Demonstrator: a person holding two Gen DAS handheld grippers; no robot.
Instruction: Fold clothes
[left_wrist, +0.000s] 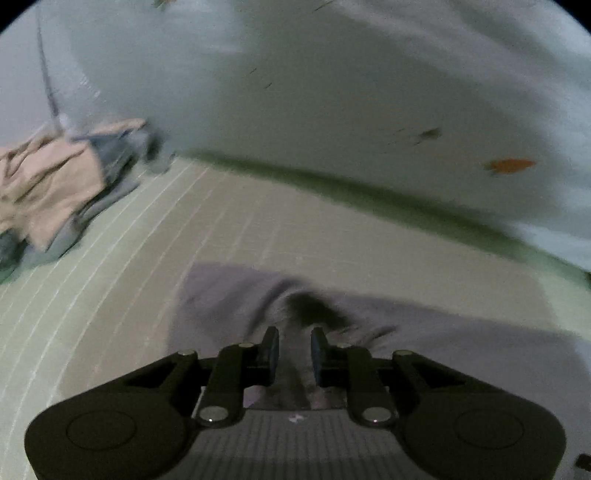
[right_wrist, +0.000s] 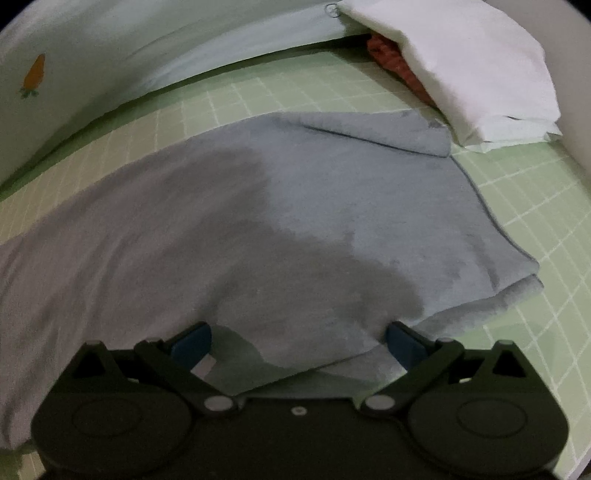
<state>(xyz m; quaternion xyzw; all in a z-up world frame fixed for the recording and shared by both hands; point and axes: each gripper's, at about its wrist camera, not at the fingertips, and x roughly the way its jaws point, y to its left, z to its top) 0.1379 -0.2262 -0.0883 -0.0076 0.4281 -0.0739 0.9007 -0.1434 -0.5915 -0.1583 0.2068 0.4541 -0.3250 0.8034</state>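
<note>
Soft matt cloth on a gridded sheet

The grey-blue garment (right_wrist: 332, 206) looks like matt, slightly fuzzy knit — the green sheet (right_wrist: 517, 192) smooth woven cloth with white lines; both grippers (left_wrist: 294, 345) (right_wrist: 299, 343) are matt black plastic with shiny metal pins.

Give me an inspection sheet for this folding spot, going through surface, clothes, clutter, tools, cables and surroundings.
Surface: green sheet with white grid, partly covered.
Job's things: grey-blue garment spread flat, top right corner folded over; its fabric lies between the left tool's fingers.
Clutter: pile of beige and blue clothes; white pillow over something red.
Grippers: left tool narrowly open, pads not pressing cloth; right tool wide open over the garment's near edge.
Cables: nothing seen.
Surroundings: pale carrot-print bedding behind.
</note>
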